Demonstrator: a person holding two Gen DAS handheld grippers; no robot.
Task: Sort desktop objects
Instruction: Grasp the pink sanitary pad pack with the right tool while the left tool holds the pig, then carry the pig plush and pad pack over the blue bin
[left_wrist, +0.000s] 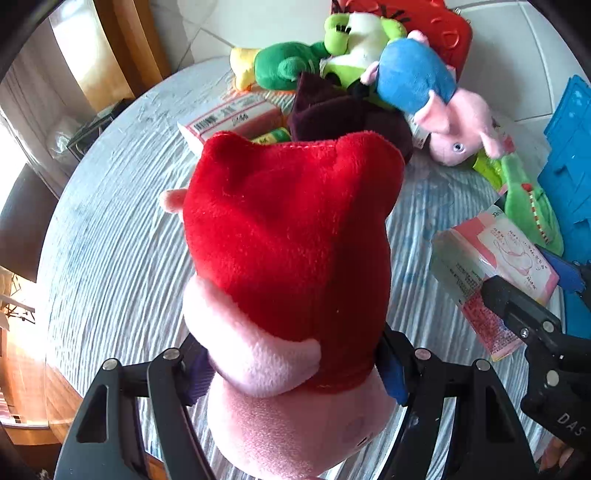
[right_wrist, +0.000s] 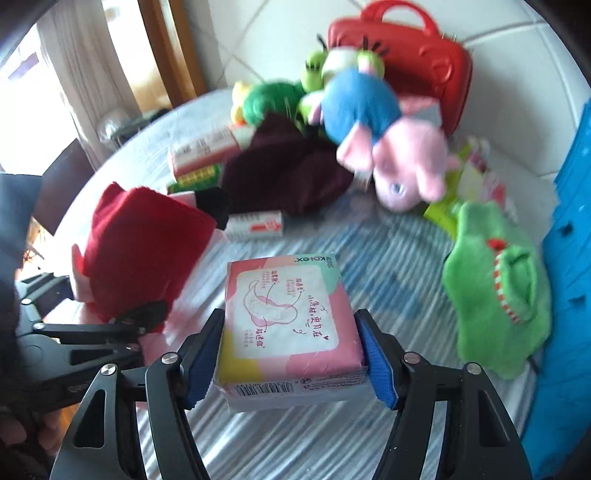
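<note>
Behind both held items, plush toys (right_wrist: 369, 110) (heaped) crowd the table (right_wrist: 369, 258).

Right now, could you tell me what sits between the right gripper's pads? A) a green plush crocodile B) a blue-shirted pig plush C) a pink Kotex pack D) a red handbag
C: in the right wrist view the pink pack fills the right gripper, with a blue pad pressed against each side.

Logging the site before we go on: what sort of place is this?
Probably a home room: a round table under a ribbed pale cloth, a long curtain by a wooden door frame, white floor tiles.
</note>
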